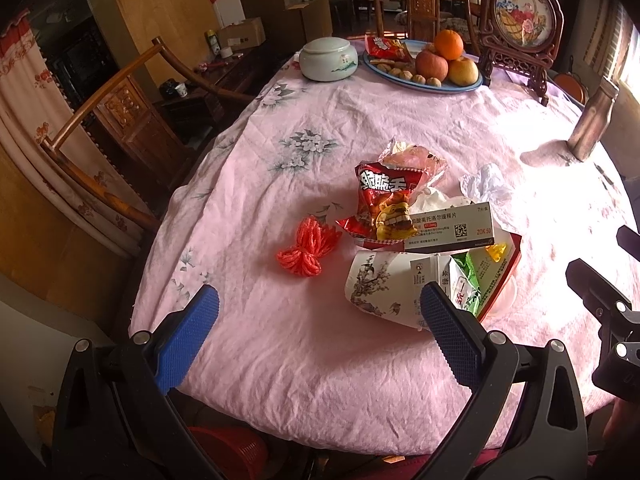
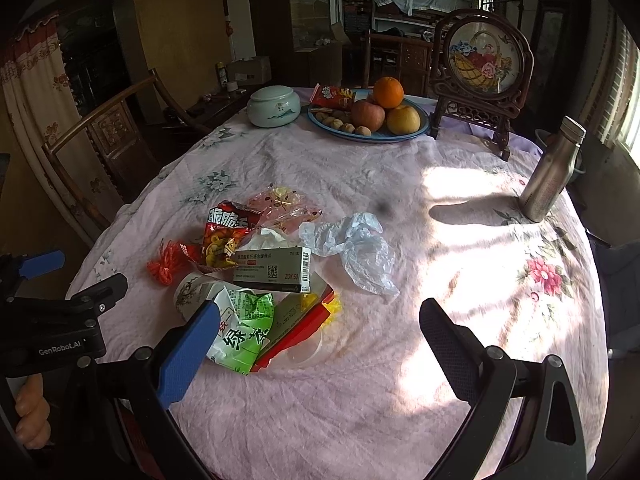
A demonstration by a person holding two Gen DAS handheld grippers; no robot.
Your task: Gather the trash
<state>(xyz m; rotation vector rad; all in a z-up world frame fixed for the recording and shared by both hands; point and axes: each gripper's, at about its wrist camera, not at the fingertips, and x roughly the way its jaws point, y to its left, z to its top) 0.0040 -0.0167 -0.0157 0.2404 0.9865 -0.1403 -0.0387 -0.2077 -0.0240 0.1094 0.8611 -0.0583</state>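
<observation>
Both the left tongs (image 1: 320, 316) and the right tongs (image 2: 320, 332) hang released and empty over the tabletop (image 1: 280, 360). The trash pile (image 2: 264, 276) lies untouched beyond them; collecting looks not yet begun.

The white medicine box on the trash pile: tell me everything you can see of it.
The medicine box is a flat, oblong carton, seemingly thin cardboard, white with printed Chinese text, a QR code, "ZOK 50" in red and a barcode on one end flap. It looks closed and undamaged. It lies tilted atop the pile, resting on the red snack bag and the red-edged packaging, with the green wrapper just in front. Neither hand-held gripper touches it.
</observation>
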